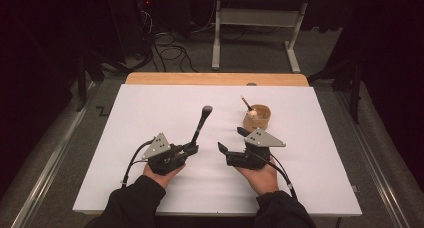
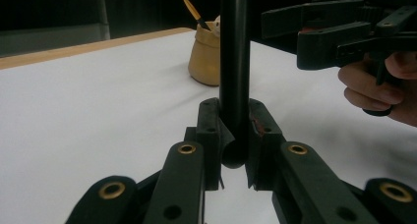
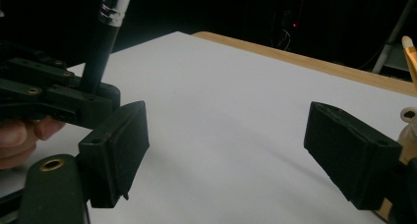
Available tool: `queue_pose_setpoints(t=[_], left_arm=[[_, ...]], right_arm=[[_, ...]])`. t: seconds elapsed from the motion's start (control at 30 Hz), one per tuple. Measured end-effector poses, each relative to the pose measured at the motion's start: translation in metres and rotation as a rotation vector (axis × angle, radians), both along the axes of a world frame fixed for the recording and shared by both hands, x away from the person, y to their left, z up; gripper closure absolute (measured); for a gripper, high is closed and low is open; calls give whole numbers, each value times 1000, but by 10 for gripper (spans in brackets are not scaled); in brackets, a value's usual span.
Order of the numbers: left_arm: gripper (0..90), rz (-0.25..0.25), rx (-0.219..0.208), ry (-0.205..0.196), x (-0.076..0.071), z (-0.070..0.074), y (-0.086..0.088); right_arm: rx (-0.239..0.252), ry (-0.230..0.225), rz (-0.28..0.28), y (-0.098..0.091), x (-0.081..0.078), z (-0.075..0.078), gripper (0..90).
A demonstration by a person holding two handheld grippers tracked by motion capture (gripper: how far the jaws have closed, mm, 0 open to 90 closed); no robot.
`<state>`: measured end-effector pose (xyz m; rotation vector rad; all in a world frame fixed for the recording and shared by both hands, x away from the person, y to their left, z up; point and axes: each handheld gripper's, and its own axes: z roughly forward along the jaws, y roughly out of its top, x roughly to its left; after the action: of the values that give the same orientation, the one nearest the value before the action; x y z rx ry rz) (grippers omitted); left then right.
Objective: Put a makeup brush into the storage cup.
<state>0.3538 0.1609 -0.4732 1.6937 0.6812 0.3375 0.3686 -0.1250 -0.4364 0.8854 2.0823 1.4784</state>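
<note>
Though not yet near the wooden cup (image 1: 257, 119), already lifted off the white worktop (image 1: 150, 118): black makeup brush (image 1: 200, 127), clenched by its handle end in the left gripper (image 1: 189, 149), head tilted up and away. Farther right, right gripper (image 1: 231, 141) with jaws spread wide, grasping nothing. Probably left: brush into cup beside the slim brush (image 1: 246, 104) standing there.
</note>
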Motion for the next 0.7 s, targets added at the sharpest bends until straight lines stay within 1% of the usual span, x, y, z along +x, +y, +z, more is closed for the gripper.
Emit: queue_pose_setpoints(t=[0.13, 0.2, 0.37, 0.43, 0.53, 0.6, 0.7], left_arm=[[792, -4, 0, 0, -1, -1, -3], [792, -4, -2, 0, -1, -2, -4], [792, -5, -9, -9, -2, -1, -5], [791, -7, -11, -10, -3, -1, -6], [792, -11, -11, -14, -4, -2, -8], [792, -16, -17, -10, -4, -3, -9], [791, -20, -17, -6, -4, -4, -11]], right_arm=[[21, -2, 16, 0, -5, -1, 200], [33, 6, 26, 1, -7, -2, 206], [91, 8, 50, 2, -11, -2, 220], [109, 22, 56, 2, -12, -1, 221], [136, 29, 62, 3, -12, -1, 226], [153, 36, 65, 3, -13, 0, 235], [177, 33, 68, 2, -14, 1, 262]])
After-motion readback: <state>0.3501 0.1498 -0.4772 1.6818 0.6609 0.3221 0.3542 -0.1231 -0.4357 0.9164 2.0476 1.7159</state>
